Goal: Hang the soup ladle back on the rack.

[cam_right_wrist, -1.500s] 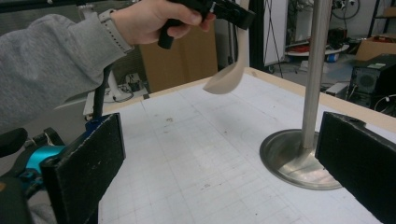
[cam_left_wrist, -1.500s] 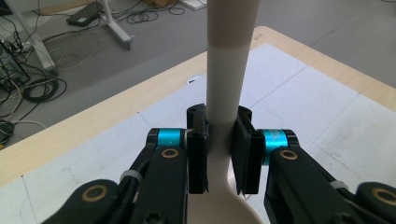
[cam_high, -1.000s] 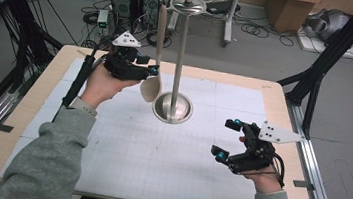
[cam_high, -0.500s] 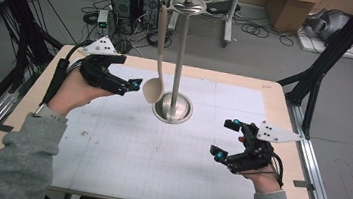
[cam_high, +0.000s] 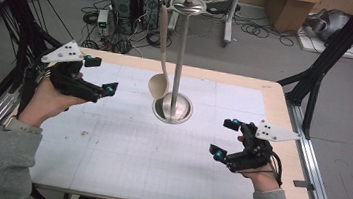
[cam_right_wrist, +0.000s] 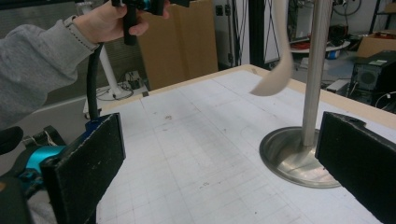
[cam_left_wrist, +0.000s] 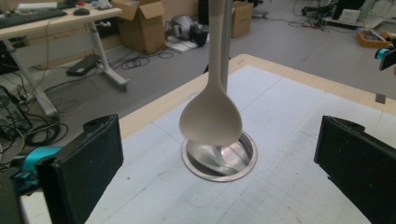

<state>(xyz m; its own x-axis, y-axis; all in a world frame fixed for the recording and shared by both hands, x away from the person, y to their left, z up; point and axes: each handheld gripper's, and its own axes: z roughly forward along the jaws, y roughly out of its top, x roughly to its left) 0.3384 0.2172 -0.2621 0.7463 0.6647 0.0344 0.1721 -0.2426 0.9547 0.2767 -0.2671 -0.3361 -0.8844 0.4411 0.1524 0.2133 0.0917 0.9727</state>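
Hanging free on stand [cam_high: 179,54]: spoon [cam_high: 158,83] | left gripper [cam_high: 100,76] beside it, jaws just opened wide, empty

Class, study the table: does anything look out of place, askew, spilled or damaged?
Nothing stands out. The beige ladle-shaped spoon hangs from the upright silver metal stand, its bowl just above the stand's round base. No spills or damage show on the white gridded table mat.

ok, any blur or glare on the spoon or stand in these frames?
High view: spoon sharp, soft sheen on stand base. Left gripper view: spoon bowl crisp, reflected in the base. Right gripper view: spoon soft-edged, pole evenly lit.
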